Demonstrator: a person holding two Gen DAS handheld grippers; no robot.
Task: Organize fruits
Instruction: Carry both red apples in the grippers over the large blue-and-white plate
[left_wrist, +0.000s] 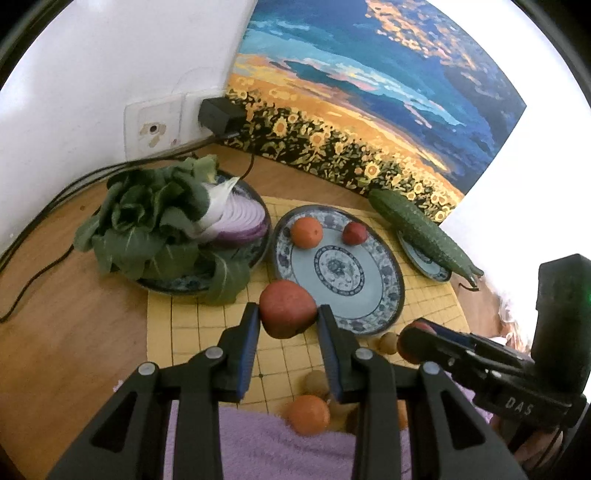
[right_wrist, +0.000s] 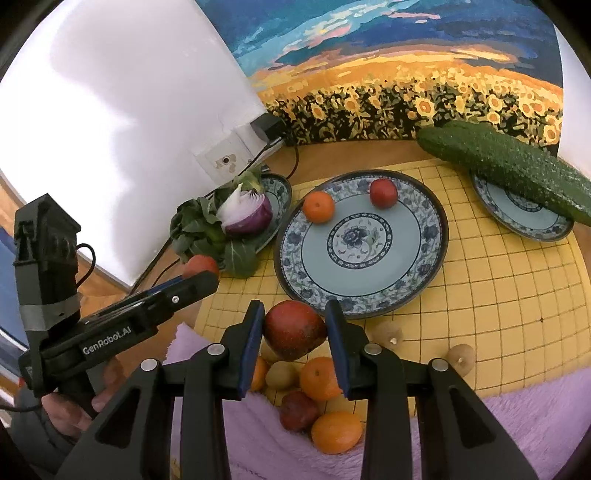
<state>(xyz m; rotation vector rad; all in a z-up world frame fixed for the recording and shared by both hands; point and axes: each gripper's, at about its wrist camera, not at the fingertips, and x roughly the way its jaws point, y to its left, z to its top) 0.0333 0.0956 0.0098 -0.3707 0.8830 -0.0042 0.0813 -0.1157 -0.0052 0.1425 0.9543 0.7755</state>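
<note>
My left gripper is clamped on a red fruit, both pads pressed against its sides, holding it just short of the near rim of the middle plate. My right gripper grips a second red fruit the same way, also just before that plate's near rim. In the right view the left gripper shows at the left with its fruit at the tip.

On the middle plate an orange and a small red fruit sit near the far rim, apart from each other. Below my right gripper, more oranges, red fruits and small brown fruits lie on the yellow mat and purple towel.

The left plate holds greens and a cut onion. A cucumber lies across the right plate.
</note>
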